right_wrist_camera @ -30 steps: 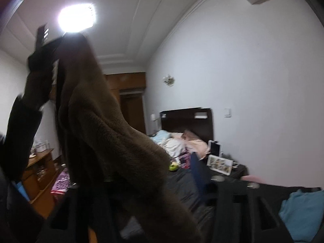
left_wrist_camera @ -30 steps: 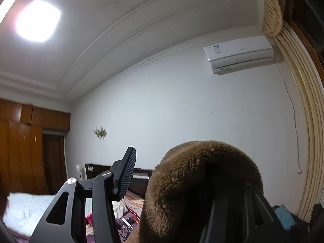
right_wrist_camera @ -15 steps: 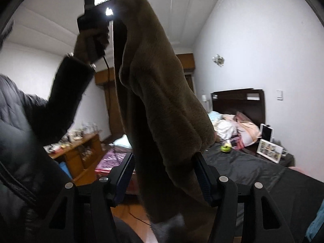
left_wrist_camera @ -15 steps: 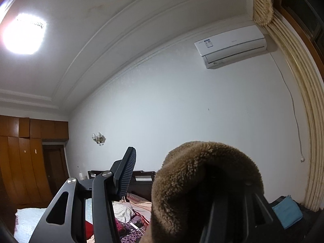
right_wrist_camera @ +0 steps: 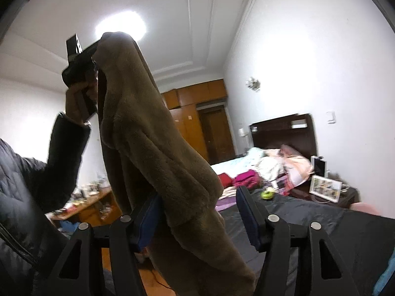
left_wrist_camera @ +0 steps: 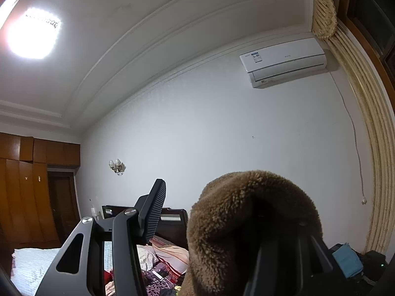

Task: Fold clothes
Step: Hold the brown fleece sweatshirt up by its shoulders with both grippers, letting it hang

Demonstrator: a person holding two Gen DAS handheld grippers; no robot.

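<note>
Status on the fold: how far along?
Early. Done: brown fleece garment lifted off the bed, draped over the raised left hand-held gripper. In hand: right hand-held gripper opening around its hanging edge. Left: every fold; no crease yet.

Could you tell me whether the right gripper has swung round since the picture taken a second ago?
Yes. The right gripper has swung left: the headboard slid rightward in its view, and its jaws are opening around the brown garment.

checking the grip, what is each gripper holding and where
Left gripper: brown fleece garment, hooked by its top edge. Right gripper: opening, garment between its fingers, not gripped.
</note>
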